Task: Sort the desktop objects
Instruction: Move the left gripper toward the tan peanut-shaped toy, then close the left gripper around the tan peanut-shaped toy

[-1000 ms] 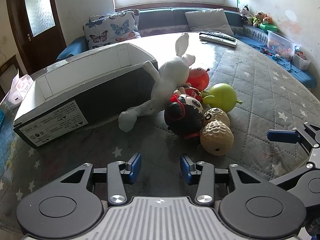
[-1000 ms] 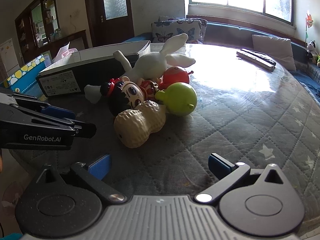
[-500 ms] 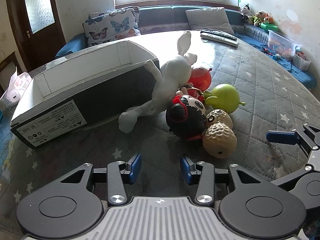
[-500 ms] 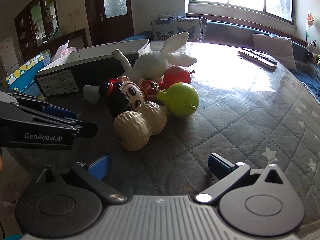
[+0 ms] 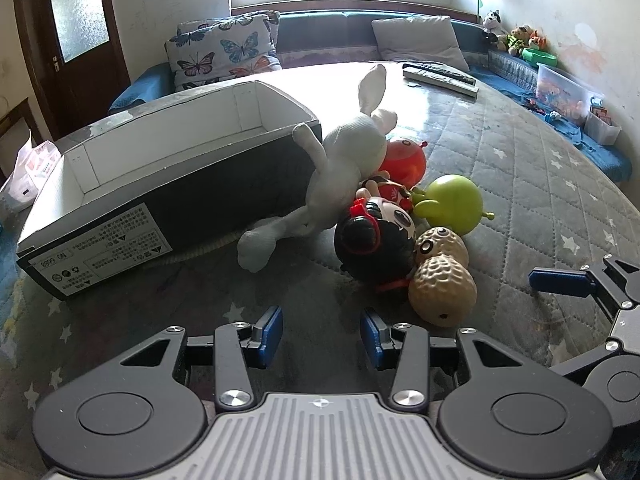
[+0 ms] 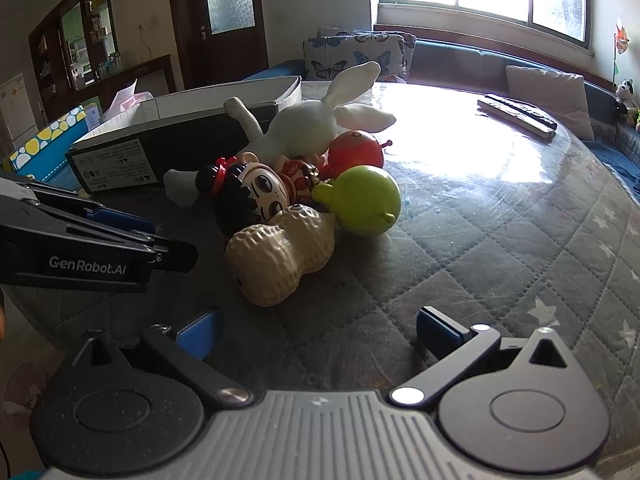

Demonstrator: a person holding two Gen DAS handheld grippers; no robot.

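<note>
A pile of toys lies beside an open, empty black cardboard box point(image 5: 168, 184) point(image 6: 176, 128): a white plush rabbit point(image 5: 348, 160) point(image 6: 304, 124), a black-haired doll head point(image 5: 376, 236) point(image 6: 248, 196), a tan peanut toy point(image 5: 440, 280) point(image 6: 276, 252), a green ball toy point(image 5: 452, 204) point(image 6: 364, 204) and a red ball toy point(image 5: 404, 160) point(image 6: 356, 148). My left gripper point(image 5: 320, 334) is open and empty, just short of the doll head. My right gripper point(image 6: 316, 332) is open wide and empty, just short of the peanut.
The table has a grey quilted cover point(image 5: 520, 184). Two remote controls point(image 5: 440, 76) point(image 6: 520, 114) lie at its far side. Cushions and a sofa stand behind. A tissue pack point(image 5: 28, 168) sits left of the box.
Both grippers have moved a little forward toward the toys, and the left view now sits higher over the box. Their jaws have not changed.
</note>
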